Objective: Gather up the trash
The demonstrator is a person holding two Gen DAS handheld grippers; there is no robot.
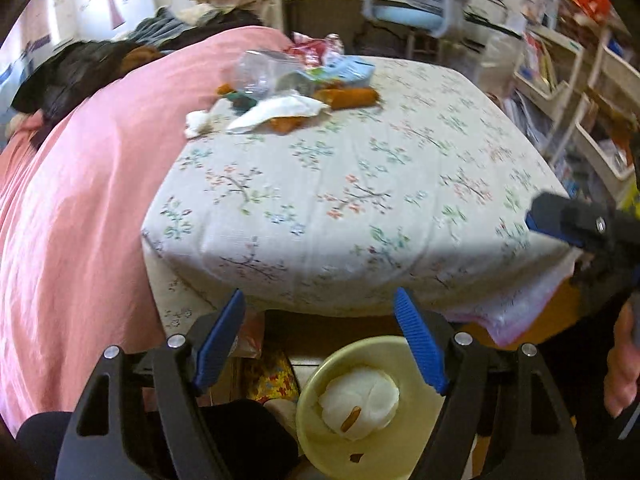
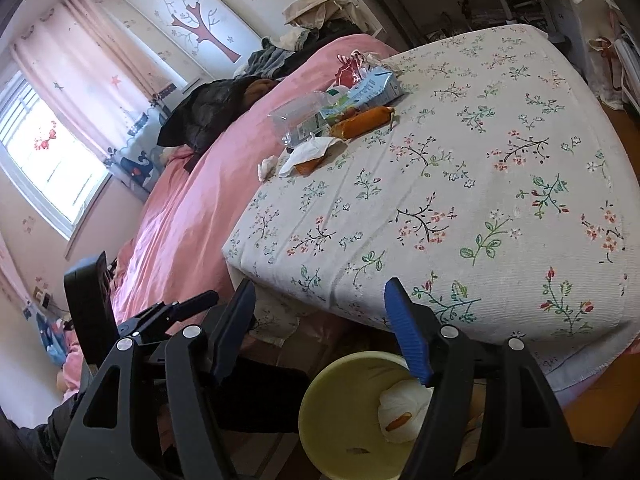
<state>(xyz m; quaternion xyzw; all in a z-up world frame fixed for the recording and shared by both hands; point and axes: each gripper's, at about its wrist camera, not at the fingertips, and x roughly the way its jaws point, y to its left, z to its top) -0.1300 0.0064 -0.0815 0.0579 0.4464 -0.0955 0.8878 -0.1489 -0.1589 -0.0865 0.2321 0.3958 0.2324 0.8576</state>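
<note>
A pile of trash lies at the far side of the floral sheet: a clear plastic bottle (image 1: 260, 68) (image 2: 300, 118), an orange wrapper (image 1: 352, 98) (image 2: 364, 122), a blue carton (image 1: 348, 68) (image 2: 372, 88), white paper (image 1: 276, 110) (image 2: 308, 152) and a red wrapper (image 1: 316, 46) (image 2: 350, 70). Below the bed's near edge stands a yellow-green bin (image 1: 312, 400) (image 2: 320, 392) holding a crumpled white tissue (image 1: 360, 400) (image 2: 400, 412). My left gripper (image 1: 318, 304) hangs open over the bin, holding nothing. The right gripper (image 2: 320, 286) (image 1: 568, 220) is also open and holds nothing beside it.
A pink duvet (image 1: 80, 200) (image 2: 192, 208) covers the bed's left half, with dark clothes (image 1: 68, 76) (image 2: 208, 112) piled at its far end. A blue chair (image 1: 408, 12) and a desk stand behind the bed. Shelves (image 1: 580, 100) line the right side. A hand (image 1: 620, 360) shows at the right edge.
</note>
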